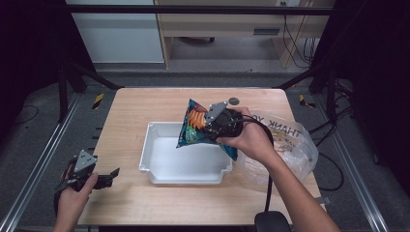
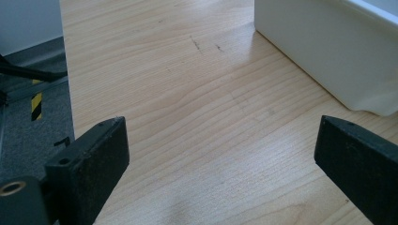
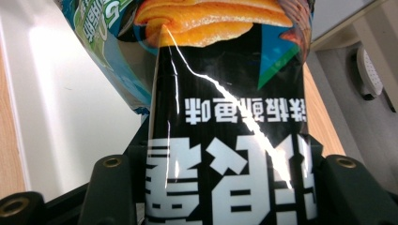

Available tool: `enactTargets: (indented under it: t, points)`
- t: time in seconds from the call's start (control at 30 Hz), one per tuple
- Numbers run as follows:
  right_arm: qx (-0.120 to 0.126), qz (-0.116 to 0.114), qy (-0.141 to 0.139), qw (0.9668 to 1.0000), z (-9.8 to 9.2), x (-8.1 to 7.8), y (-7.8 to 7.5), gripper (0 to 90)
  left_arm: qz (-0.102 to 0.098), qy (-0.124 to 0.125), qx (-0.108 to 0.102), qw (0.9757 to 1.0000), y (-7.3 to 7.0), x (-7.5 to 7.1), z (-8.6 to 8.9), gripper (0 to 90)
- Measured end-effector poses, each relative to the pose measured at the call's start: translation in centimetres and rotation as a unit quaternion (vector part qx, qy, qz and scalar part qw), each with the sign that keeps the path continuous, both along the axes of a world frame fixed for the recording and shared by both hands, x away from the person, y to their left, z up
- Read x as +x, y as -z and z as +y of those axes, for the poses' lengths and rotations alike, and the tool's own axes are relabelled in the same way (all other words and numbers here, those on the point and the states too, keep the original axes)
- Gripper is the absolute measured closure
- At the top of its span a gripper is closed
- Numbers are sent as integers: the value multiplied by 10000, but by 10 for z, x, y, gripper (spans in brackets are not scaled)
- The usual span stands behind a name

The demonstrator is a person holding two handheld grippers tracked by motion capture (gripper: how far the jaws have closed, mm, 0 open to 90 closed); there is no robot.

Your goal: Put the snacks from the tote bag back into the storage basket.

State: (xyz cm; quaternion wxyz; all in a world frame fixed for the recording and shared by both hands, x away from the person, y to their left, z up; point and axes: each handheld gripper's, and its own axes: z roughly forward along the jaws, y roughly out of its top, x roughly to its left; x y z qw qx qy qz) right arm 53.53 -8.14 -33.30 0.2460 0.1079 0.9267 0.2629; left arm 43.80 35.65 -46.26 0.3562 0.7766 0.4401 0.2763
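A blue and black snack bag (image 1: 194, 126) with orange chips printed on it hangs over the white tray (image 1: 159, 166) in the middle of the table. My right gripper (image 1: 209, 129) is shut on it, held above the tray's right half. In the right gripper view the snack bag (image 3: 225, 140) sits between the two jaws, its white print upside down, with the tray (image 3: 70, 103) behind it. My left gripper (image 1: 112, 176) rests at the table's front left corner, open, jaws pointing toward the tray. In the left gripper view the left gripper (image 2: 220, 161) has bare wood between its jaws.
A clear plastic shopping bag (image 1: 290, 145) with printed letters lies on the table's right side, behind my right hand. A small dark round disc (image 1: 234, 101) lies near the far edge. The tray's outer wall (image 2: 328, 56) stands ahead of the left gripper. Black frame posts flank the table.
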Motion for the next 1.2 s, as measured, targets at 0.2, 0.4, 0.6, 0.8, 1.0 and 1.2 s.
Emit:
enactTargets:
  t: [0.2,0.4,0.6,0.8,1.0,1.2]
  points:
    - [-46,76,-147,9999,10,-1,7,438,-4,-2,-10,10000,0,0,0,31]
    - [-62,126,-222,9997,17,-4,13,438,7,17,-1,10000,0,0,0,31]
    - [-101,193,-278,9994,22,-7,19,438,6,26,7,10000,0,0,0,31]
    - [-108,279,-359,9989,26,-7,27,437,7,27,9,10000,0,0,-1,31]
    - [-120,346,-430,9984,34,-8,35,437,19,37,6,10000,0,0,0,31]
    - [-127,379,-496,9980,40,-9,41,437,17,44,-2,10000,1,0,-1,31]
